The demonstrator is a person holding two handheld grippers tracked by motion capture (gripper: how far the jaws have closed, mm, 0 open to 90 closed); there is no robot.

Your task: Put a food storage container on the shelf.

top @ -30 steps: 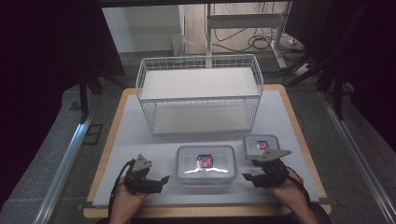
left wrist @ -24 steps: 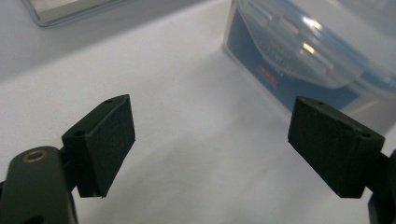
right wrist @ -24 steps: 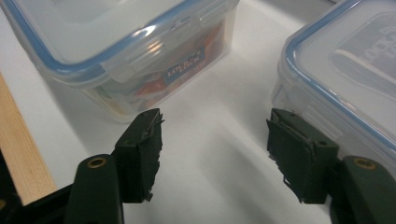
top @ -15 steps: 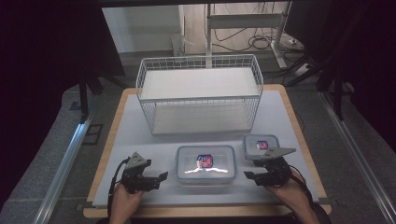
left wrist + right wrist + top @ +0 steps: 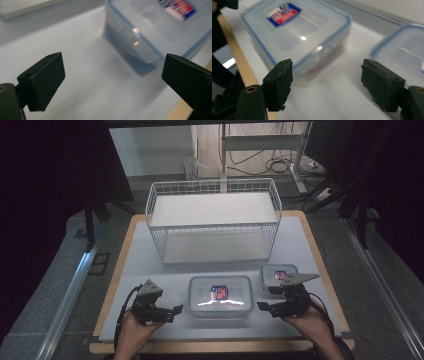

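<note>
The surface (image 5: pixel 150 265), a pale sheet on a wood-edged board, carries everything here. At its far half stands a white wire basket (image 5: pixel 214 220), a two-level rack whose floor and upper shelf both look bare. Nearer the person lie two clear lidded containers with blue seals: the large container (image 5: pixel 220 295) sits in the middle of the near edge, and the small container (image 5: pixel 278 275) lies just beside it to the right and a little farther back. Both rest flat on the surface with lids on.

The left hand-held gripper (image 5: pixel 172 311) sits just left of the large container, jaws wide and having just been opening, nothing between them; in the left gripper view the container's rounded corner (image 5: pixel 135 47) lies ahead of the gap, not inside it. The right hand-held gripper (image 5: pixel 264 306) stands just right of the same container, jaws also spread and just been opening, with bare surface between them; the right gripper view shows the large container (image 5: pixel 297 32) to one side and the small one (image 5: pixel 404 57) to the other.

Judging by this, the work is at its start: neither container is gripped or lifted, and if they belong in the basket, all of that remains to be done.
</note>
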